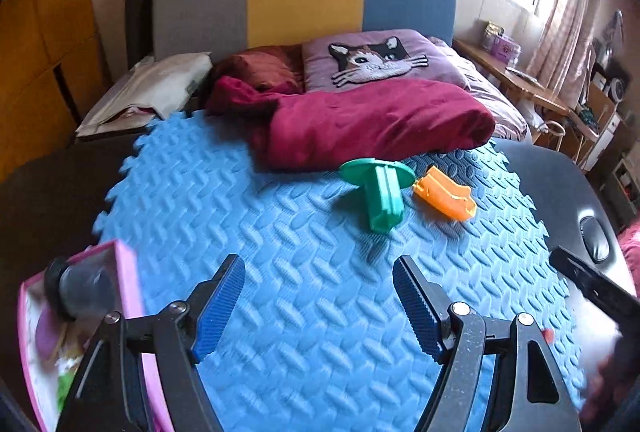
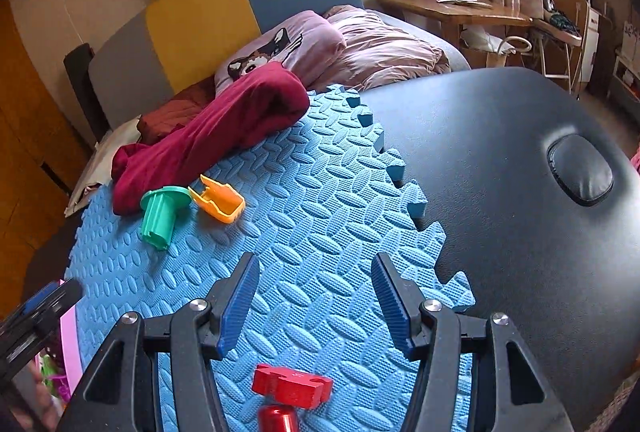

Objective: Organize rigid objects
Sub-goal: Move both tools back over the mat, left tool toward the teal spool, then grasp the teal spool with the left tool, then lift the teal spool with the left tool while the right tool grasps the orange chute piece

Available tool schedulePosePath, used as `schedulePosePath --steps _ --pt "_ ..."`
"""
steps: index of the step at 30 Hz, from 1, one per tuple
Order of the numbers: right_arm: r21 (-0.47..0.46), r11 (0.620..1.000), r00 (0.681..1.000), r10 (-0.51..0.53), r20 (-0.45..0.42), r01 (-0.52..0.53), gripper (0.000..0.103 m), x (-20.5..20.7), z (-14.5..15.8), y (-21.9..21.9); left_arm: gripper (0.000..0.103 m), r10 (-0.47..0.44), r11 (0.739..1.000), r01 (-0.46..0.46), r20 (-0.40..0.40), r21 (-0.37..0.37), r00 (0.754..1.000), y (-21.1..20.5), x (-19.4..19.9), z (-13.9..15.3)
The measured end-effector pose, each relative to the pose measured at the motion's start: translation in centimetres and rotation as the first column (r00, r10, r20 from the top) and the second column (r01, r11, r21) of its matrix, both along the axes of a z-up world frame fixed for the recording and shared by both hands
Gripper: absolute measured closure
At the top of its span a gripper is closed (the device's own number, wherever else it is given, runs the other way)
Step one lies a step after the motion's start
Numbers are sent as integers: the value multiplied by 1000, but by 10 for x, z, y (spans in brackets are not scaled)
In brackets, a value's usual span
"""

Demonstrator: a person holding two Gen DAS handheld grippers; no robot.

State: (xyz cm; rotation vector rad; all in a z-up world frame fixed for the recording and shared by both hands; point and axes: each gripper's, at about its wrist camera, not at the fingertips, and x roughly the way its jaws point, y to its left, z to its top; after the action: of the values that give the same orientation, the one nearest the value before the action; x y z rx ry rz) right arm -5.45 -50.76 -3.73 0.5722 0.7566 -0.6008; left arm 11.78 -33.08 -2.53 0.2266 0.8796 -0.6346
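A green plastic toy piece (image 1: pixel 380 192) with a round flange lies on its side on the blue foam mat (image 1: pixel 280 232). An orange plastic piece (image 1: pixel 444 194) lies just right of it. Both show in the right wrist view too, green piece (image 2: pixel 160 214) and orange piece (image 2: pixel 218 202), at the mat's far left. My left gripper (image 1: pixel 320 278) is open and empty over the mat, well short of the toys. My right gripper (image 2: pixel 314 274) is open and empty over the mat (image 2: pixel 320 212) near its right edge. A pink box (image 1: pixel 124 296) with toys sits at the mat's left front.
A dark red blanket (image 1: pixel 360 120) lies bunched on the mat's far edge behind the toys. The mat rests on a black padded table (image 2: pixel 500 152). A bed with a cat pillow (image 1: pixel 376 58) lies beyond. The right gripper's edge (image 1: pixel 592 284) shows at the left view's right.
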Motion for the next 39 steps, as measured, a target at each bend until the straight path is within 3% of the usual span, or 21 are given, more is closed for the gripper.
schedulePosePath --steps 5,14,17,18,19,20,21,27,30,39 --pt "26 1000 1000 8 12 -8 44 0 0 0 26 -44 999 44 -53 -5 998 -33 19 -13" --pt "56 998 999 25 33 -26 44 1 1 1 27 -91 995 93 -38 44 995 -86 39 -28" --pt "61 998 999 26 35 -28 44 0 1 1 36 -107 992 110 -46 60 993 -103 50 -38" --pt "66 997 999 26 35 -28 44 1 0 1 46 -108 991 112 -48 79 993 -108 53 -44" --pt "72 997 999 28 39 -31 44 1 0 0 62 -105 990 110 -53 93 993 -110 56 -49" --pt "74 997 999 30 41 -33 44 1 0 0 65 -106 988 113 -68 104 992 -112 58 -55" --pt "73 997 999 31 42 -34 44 1 0 0 72 -110 989 114 -47 93 993 -110 57 -54" --pt "65 998 995 -18 95 12 44 -10 7 -8 73 -74 993 76 -25 87 997 -87 39 -54" --pt "77 996 993 -51 111 42 44 -16 8 -15 73 -63 995 67 -50 79 997 -72 26 -53" --pt "102 994 995 -47 83 39 44 -14 1 -16 73 -65 991 68 -31 112 997 -27 -29 -52"
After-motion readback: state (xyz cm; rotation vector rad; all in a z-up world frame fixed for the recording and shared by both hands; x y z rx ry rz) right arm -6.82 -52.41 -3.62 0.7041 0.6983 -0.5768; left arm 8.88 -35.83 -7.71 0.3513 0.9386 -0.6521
